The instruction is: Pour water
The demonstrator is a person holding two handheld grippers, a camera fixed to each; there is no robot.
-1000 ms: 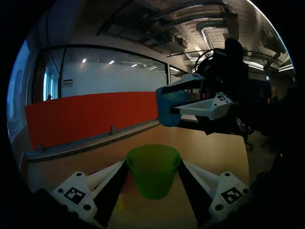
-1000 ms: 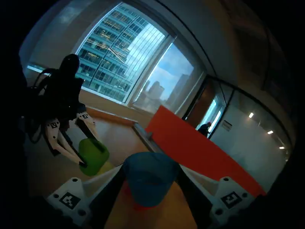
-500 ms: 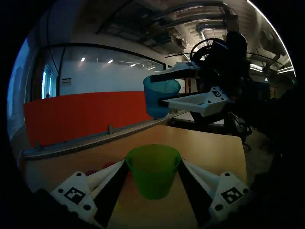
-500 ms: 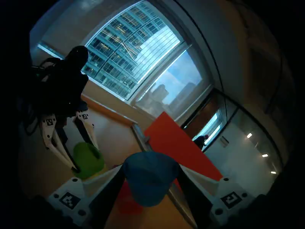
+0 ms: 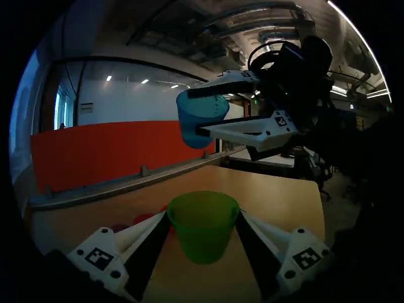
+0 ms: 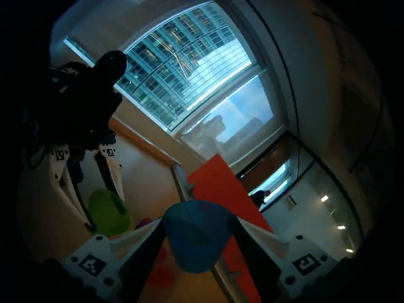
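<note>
Over the last second the blue cup [image 5: 201,121] has climbed and slid across my left gripper view, so it now hangs high above the bench [image 5: 275,189] and nearer to a line over the green cup [image 5: 203,233]; I read that as the carry ending and the lining-up for the pour beginning, though no tipping has started, since the blue cup sits close to upright; the right gripper view has swung up toward the window [image 6: 202,76] in the same time, and the green cup has dropped lower and further left in it, which fits the lift; the right hand-held gripper [image 5: 195,113] is closed to cup width, one finger on each side of the blue cup and both pressing on its wall; the left hand-held gripper [image 5: 202,218] is likewise closed about the green cup, a finger tight to each flank, holding it upright low over the bench, and it has hardly stirred; as for contents, the blue cup is translucent but the light is too dim for me to make out a water level; the green cup shows me only its rim and outer wall from here, and in the right gripper view its mouth is too dark to say whether anything is in it; a few small red patches [image 5: 144,218] lie on the bench beyond the green cup, before the orange partition [image 5: 101,151]; the two cups are well apart in height, so I judge the blue one must come closer before tilting
</note>
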